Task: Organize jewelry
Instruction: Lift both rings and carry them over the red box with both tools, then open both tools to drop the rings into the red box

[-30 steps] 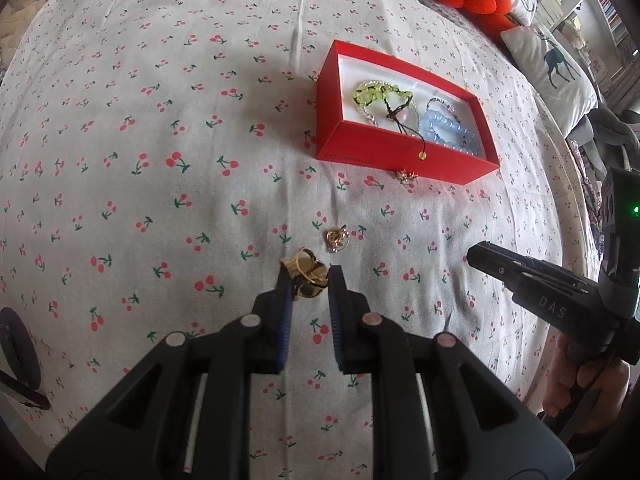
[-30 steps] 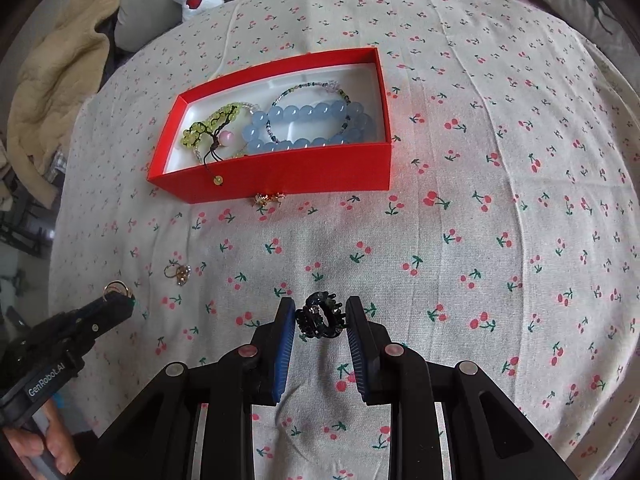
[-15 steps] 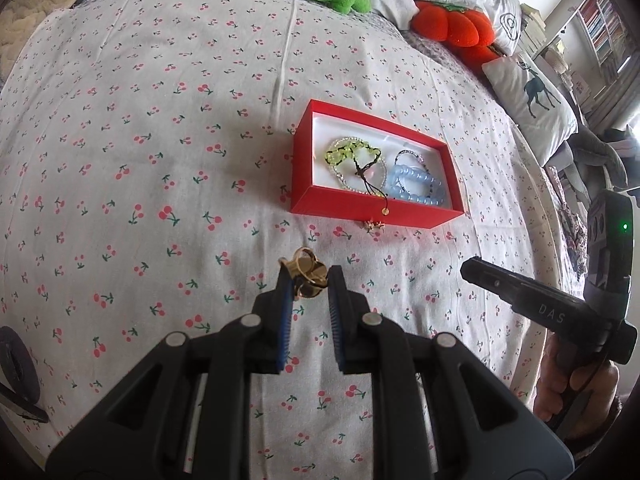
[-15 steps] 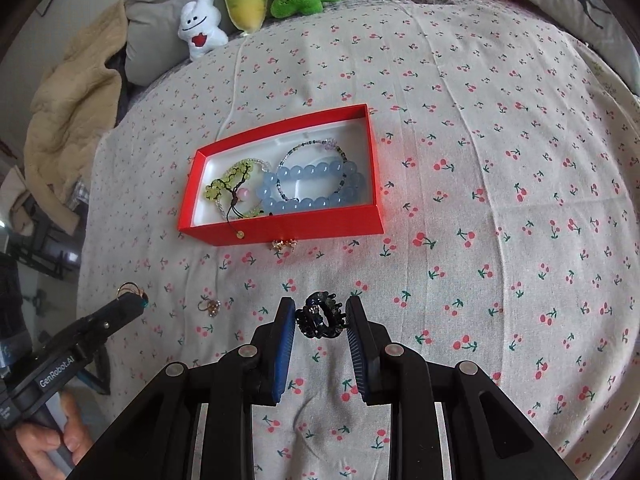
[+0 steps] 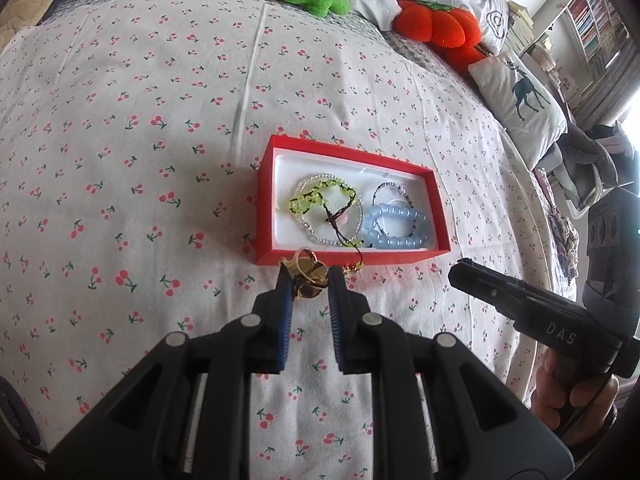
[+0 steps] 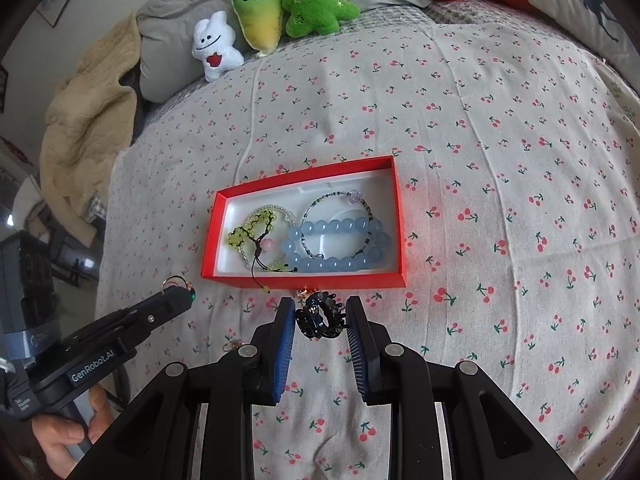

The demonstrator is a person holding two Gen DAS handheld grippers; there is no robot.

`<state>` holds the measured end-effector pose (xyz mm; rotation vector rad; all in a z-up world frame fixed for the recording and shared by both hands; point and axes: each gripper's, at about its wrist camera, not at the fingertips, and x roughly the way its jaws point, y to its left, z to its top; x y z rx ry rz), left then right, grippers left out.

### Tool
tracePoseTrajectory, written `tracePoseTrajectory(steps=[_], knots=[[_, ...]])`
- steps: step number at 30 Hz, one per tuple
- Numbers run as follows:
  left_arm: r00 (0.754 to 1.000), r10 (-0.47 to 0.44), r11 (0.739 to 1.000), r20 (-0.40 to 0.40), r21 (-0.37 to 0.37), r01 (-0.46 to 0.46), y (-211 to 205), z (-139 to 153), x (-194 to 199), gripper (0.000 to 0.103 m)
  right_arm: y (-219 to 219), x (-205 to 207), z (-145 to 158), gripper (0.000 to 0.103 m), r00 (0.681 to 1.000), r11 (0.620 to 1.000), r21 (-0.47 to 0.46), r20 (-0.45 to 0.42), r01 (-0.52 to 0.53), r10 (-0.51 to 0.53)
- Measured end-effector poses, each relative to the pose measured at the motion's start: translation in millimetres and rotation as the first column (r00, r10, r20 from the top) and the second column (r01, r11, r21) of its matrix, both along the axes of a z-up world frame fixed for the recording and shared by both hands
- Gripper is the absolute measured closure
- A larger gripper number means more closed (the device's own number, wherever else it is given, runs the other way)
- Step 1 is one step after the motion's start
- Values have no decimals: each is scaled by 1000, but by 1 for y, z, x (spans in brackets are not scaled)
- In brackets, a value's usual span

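I am holding one piece of jewelry in each hand-held gripper above a cherry-print bed, near a red jewelry box.

My left hand-held gripper (image 5: 308,280) is clamping a shiny gold ring (image 5: 306,276); my right hand-held gripper (image 6: 320,316) is clamping a black spiky ring (image 6: 320,316), its hole facing roughly toward the camera. The shallow rectangular red box (image 6: 308,280) with a white lining is lying flat on the bed (image 6: 500,160), its long side running across my view just beyond both rings. Inside it, smooth pale blue beads (image 6: 340,260) are sitting on the right and a yellow-green beaded bracelet (image 6: 256,228) on the left. Only the right view is showing the full plush toys (image 6: 276,16) and a small gold trinket (image 6: 234,346) on the sheet; only the left view is showing a deer-print pillow (image 5: 520,96).
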<state>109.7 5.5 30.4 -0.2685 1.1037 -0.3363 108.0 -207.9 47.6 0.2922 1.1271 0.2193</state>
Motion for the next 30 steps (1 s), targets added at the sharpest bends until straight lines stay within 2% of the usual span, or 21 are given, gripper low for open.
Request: tracePoseTrajectory(steps=[3,12,19,25,30], knots=[[1000,6,1000,-23,-21,-6,-3,-7,10,84,-1,6,-5,77,1000,1000,-7,-13,-10,10],[1000,2,999,-19,-53,-3,-14,-15,33,84,-20,19,-14,77,1000,1000,-12,-25,5,-6],[999,-7,999,-32,-40,6,-21,-26,40,84,-26,21,-18,77,999,1000,-9,-36,16,-16],[1000,3,998,-4,-67,-3,-13,-14,34,84,-24,21,-18,77,999,1000,-6,-30,14,-14],[1000,5,999,19,-32,-4,-5,-4,23,81,-19,23,-18,77,1000,1000,-6,-13,8,-8]])
